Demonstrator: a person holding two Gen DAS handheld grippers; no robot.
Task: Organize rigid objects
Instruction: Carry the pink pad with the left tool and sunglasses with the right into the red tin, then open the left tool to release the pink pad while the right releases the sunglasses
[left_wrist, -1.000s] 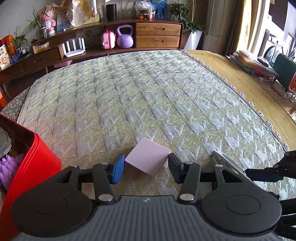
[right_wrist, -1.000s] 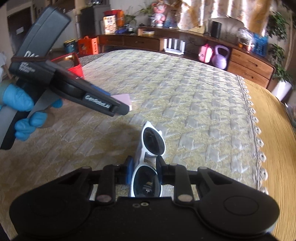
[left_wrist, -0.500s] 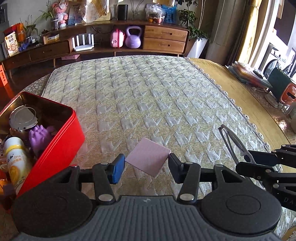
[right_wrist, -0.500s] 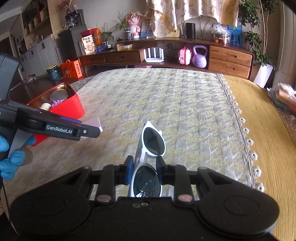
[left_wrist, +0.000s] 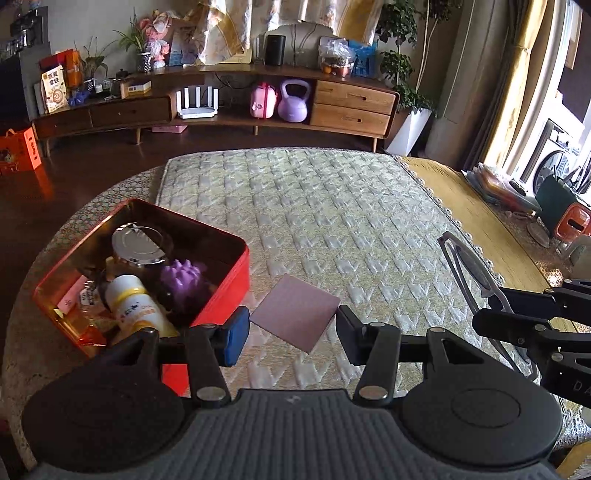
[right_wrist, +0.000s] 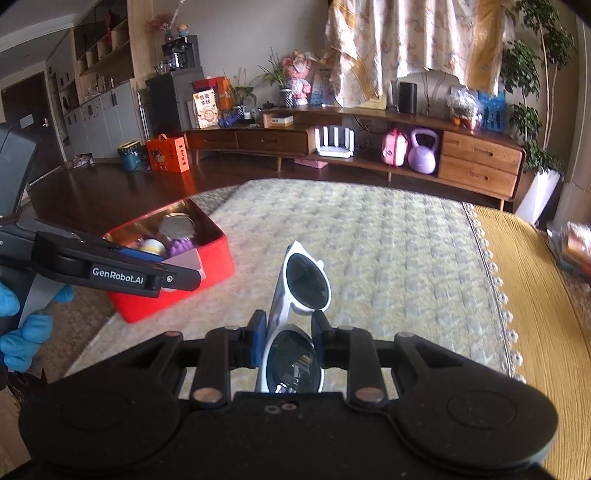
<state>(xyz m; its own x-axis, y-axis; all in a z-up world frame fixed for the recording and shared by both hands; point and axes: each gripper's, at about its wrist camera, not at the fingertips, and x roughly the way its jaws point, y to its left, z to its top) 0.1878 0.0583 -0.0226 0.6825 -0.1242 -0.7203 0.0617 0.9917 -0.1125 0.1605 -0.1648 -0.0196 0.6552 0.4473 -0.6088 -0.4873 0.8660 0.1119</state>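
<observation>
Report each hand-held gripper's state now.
Left hand-held gripper: closed on the pink card.
Right hand-held gripper: closed on the sunglasses.

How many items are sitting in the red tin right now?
3 clearly: silver-lidded jar at the back, purple spiky ball right, white-and-yellow bottle in front. Small bits in the red tin left corner are unclear.

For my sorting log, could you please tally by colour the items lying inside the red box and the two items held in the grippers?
Silver: 1, jar lid
Purple: 1, spiky ball
White: 2, bottle and sunglasses
Pink: 2, packet in the red box and square card
Total: 6; more may be hidden in the box.
</observation>
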